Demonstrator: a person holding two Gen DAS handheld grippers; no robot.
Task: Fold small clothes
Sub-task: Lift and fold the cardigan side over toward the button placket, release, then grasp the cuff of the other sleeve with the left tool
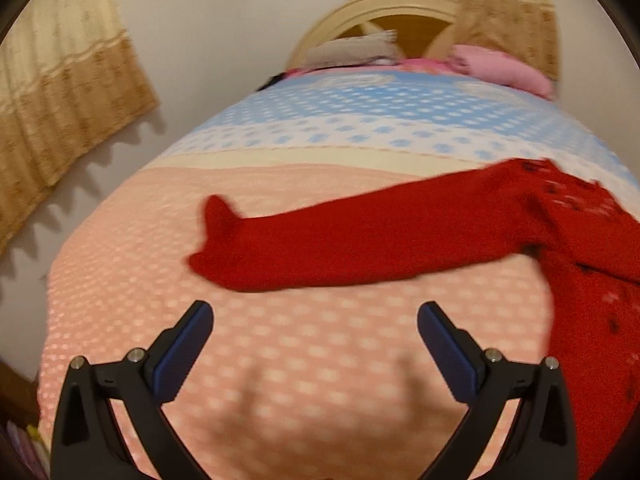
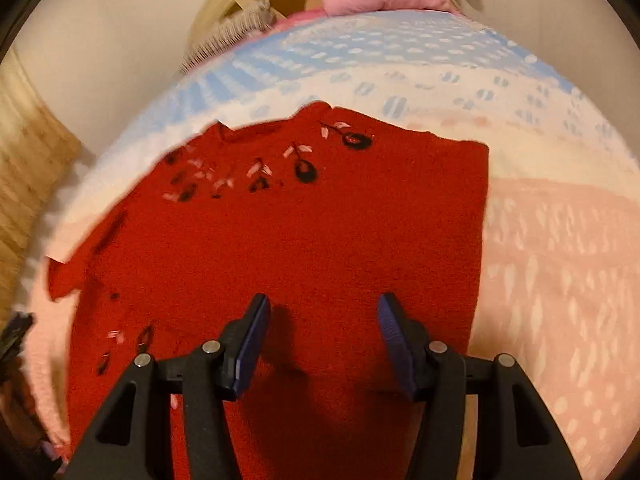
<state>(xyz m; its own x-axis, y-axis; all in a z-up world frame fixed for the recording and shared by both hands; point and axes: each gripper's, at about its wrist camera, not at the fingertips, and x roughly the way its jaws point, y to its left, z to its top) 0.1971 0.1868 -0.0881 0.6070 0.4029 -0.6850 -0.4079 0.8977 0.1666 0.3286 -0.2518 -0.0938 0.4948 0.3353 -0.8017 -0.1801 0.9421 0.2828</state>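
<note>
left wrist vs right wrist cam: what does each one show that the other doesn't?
Only the left wrist view: the sweater's sleeve stretched out across the pink bedspread, with the open left gripper short of it. Only the right wrist view: the embroidered flowers and the open right gripper over the body. Both: red sweater, bedspread, pink pillow, headboard.

The bed carries a red sweater laid flat; pink pillows lie at its head.
</note>
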